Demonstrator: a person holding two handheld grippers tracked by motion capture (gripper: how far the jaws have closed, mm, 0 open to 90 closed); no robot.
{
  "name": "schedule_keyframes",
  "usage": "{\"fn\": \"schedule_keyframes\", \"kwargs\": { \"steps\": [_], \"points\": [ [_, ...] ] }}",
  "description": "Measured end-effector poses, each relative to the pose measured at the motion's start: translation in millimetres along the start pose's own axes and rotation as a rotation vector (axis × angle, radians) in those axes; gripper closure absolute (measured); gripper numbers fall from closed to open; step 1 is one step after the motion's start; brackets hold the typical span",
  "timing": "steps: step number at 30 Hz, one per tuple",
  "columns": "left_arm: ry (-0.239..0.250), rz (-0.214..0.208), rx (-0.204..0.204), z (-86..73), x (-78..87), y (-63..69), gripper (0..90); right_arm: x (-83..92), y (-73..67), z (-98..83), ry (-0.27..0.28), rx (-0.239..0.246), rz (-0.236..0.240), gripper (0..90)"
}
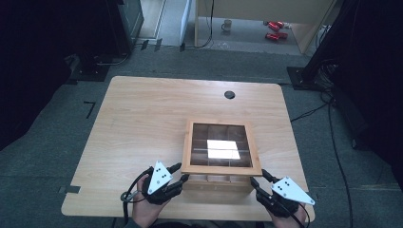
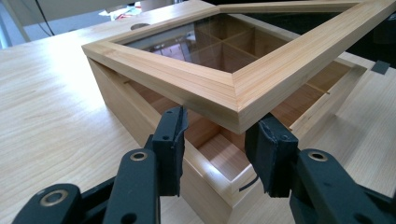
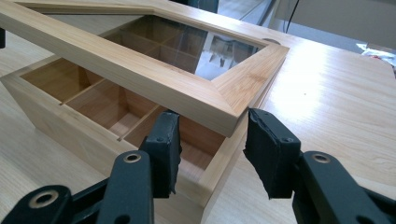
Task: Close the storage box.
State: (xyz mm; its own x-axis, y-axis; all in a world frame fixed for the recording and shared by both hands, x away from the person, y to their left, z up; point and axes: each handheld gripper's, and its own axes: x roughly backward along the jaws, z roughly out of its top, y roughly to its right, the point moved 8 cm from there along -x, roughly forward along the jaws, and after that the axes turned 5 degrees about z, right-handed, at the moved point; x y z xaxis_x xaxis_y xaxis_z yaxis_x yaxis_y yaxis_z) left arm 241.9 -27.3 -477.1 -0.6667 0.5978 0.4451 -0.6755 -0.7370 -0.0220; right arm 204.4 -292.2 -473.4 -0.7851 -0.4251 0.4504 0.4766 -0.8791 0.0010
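I can't tell whether either gripper actually touches the lid (image 1: 221,167). My left gripper (image 1: 177,173) and right gripper (image 1: 260,176) gape wide, straddling its raised front corners. Glass-paned, pale wood frame, tilted above the compartmented box (image 1: 217,184) near the table (image 1: 142,118) edge.

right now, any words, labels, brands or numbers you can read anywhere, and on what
None can be read.
Wooden box and its glass lid: plain wood and glass, no label or brand.
Grey plates on the left gripper and right gripper: only dark dots, no letters.
Table: no print.
Red items and mug on the floor beyond: too small and blurred to read.
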Motion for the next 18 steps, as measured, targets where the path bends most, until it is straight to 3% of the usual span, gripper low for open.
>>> {"fn": "schedule_keyframes", "kwargs": {
  "steps": [18],
  "points": [
    [-0.029,-0.020,-0.004,-13.2,-6.5,5.8,57.7,-2.1,-2.9,-14.1,-0.021,-0.010,0.008,55.5]
  ]
}}
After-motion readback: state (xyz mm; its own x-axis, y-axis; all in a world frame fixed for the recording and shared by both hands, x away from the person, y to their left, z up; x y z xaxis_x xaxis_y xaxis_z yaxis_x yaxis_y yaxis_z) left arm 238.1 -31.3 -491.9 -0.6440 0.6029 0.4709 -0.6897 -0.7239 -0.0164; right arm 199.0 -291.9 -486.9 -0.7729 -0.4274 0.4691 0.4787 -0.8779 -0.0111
